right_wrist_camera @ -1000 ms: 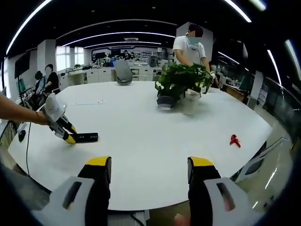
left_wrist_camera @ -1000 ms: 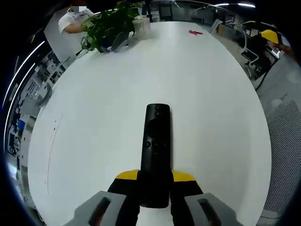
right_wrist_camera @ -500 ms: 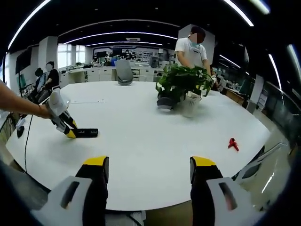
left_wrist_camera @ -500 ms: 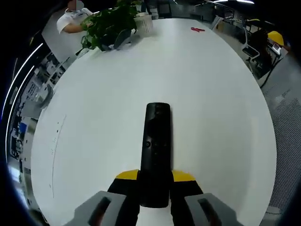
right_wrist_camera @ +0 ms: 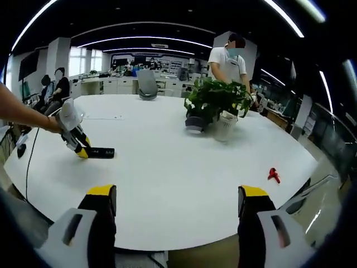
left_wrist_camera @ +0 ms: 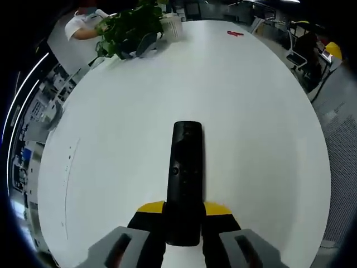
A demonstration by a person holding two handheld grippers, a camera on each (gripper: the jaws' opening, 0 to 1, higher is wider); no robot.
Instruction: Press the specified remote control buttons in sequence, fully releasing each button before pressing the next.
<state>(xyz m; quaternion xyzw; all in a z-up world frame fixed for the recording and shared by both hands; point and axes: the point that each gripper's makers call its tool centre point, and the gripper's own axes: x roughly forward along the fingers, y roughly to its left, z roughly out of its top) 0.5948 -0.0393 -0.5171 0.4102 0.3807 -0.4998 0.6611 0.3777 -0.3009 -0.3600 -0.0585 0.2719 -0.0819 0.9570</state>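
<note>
Where left tongs (left_wrist_camera: pixel 183 220) clamp remote (left_wrist_camera: pixel 184 167), right tongs (right_wrist_camera: pixel 174 209) agape: white office table (right_wrist_camera: pixel 167 167).

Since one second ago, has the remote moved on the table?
Yes. In the right gripper view the remote, held in the left claw, has drawn slightly farther from the potted plant.

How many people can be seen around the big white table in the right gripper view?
2, apart from the operator's arm. One person stands behind the potted plant at the table's far side; another person sits at far left. Others may be hidden farther back.
</note>
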